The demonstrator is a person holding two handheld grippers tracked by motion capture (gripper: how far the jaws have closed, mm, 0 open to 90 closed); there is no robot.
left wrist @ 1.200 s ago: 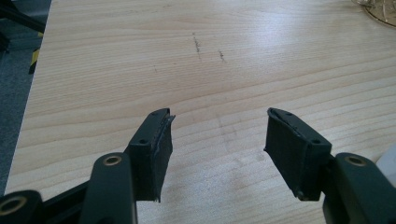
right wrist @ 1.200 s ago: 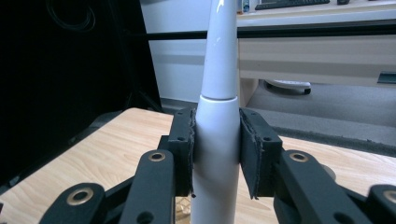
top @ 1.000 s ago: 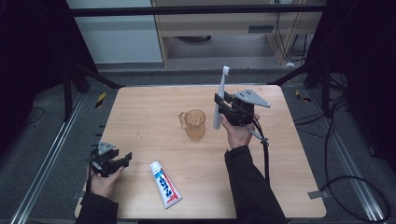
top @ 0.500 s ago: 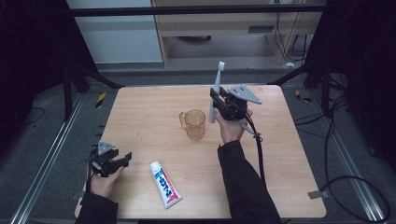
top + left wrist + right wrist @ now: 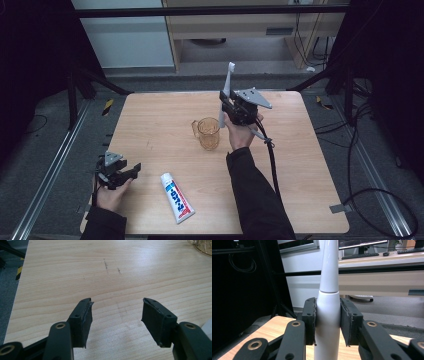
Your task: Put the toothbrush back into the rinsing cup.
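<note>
High view: the right gripper (image 5: 226,104) holds a white electric toothbrush (image 5: 226,95) upright, bristle head at the top, just above and to the 1 o'clock side of the translucent amber plastic mug (image 5: 208,132) that stands near the middle of the light wooden bench (image 5: 300,165). The brush is lifted but not yet in the mug; by my judgement, lowering it in is what remains. A white toothpaste tube with blue and red print (image 5: 177,196) lies flat at about 7 o'clock from the mug, untouched. The left gripper (image 5: 131,170) rests near the bench's 8 o'clock corner, well apart from everything.

Left gripper view: its jaws are spread with nothing between them but bare bench; the mug's rim (image 5: 202,246) peeks in at 1 o'clock.

Right gripper view: the jaws pinch the toothbrush's thick white handle (image 5: 328,322) from both sides, the slimmer neck rising towards 12 o'clock.
</note>
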